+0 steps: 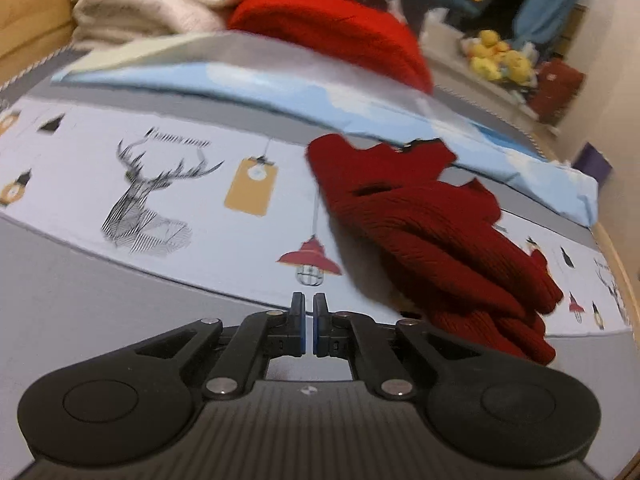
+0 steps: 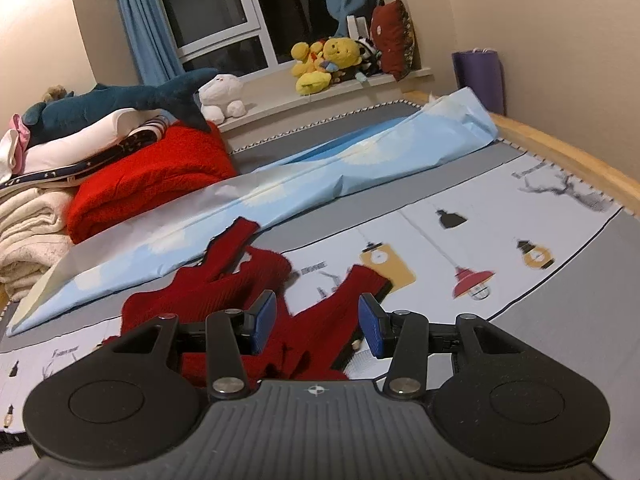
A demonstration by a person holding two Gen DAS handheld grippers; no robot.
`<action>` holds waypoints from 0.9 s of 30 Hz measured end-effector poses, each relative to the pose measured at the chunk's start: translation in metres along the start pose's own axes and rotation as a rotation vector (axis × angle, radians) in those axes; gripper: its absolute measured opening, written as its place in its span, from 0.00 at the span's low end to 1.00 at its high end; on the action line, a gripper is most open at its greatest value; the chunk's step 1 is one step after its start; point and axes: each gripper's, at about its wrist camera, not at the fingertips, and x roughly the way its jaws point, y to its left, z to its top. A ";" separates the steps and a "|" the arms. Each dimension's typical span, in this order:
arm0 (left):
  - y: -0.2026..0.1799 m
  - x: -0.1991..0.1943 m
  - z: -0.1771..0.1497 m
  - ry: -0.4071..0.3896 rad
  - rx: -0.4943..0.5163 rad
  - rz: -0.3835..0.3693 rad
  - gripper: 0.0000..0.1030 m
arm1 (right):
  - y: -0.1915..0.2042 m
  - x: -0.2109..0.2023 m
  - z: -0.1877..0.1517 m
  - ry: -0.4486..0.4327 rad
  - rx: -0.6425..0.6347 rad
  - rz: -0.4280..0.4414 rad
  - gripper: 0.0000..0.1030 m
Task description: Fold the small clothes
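The left tool is matte black plastic: two rounded lobes, each with a shallow circular disc moulded in, flank a dark grey ribbed centre plate that carries a small white crosshair mark. Black link bars run forward from silver rivet pins to two slim black fingers faced with blue pads. The right tool has the same build: the same lobes, ribbed grey plate, crosshair mark and silver pins, with broad, finely ribbed blue pads.
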 end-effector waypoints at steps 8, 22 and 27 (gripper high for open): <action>-0.019 0.000 0.008 -0.058 0.042 -0.051 0.15 | 0.041 0.066 -0.030 0.165 -0.028 0.122 0.70; 0.075 -0.022 0.042 -0.093 -0.110 -0.046 0.20 | 0.130 0.136 -0.086 0.200 -0.663 0.073 0.14; 0.097 -0.028 0.045 -0.092 -0.152 -0.053 0.20 | 0.159 0.083 -0.082 0.154 -0.703 0.289 0.09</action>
